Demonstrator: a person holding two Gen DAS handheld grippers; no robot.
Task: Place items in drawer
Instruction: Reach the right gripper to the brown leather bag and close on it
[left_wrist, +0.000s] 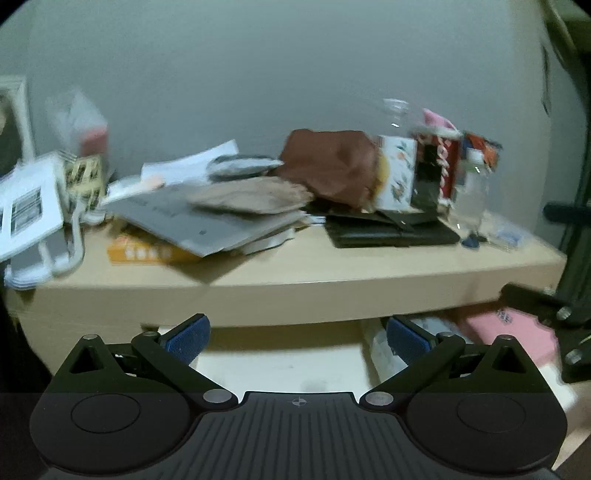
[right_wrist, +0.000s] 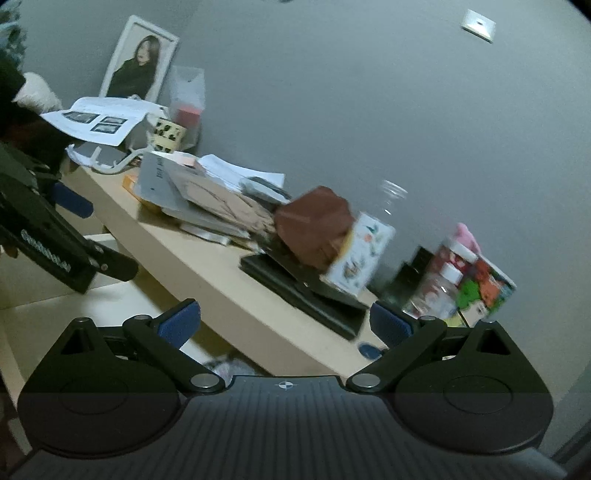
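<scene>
My left gripper (left_wrist: 297, 343) is open and holds nothing; it hovers over the open drawer (left_wrist: 280, 365), whose pale floor shows between the blue pads. A pink flat item (left_wrist: 509, 332) lies in the drawer's right part. My right gripper (right_wrist: 284, 325) is also open with nothing in it, low in front of the desk's front edge (right_wrist: 236, 295). On the desk top lie a brown crumpled cloth (left_wrist: 332, 166), a stack of books and papers (left_wrist: 207, 218), a black flat case (left_wrist: 391, 232), a patterned box (left_wrist: 397, 173) and a clear bottle (left_wrist: 472, 192). The left gripper (right_wrist: 92, 234) shows at the left of the right wrist view.
A patterned mug (right_wrist: 168, 133), loose printed sheets (right_wrist: 99, 122) and a framed picture (right_wrist: 138, 59) stand at the desk's far left against the grey wall. Colourful packets (right_wrist: 480, 284) crowd the right end. A dark stand (left_wrist: 576, 221) rises beside the desk on the right.
</scene>
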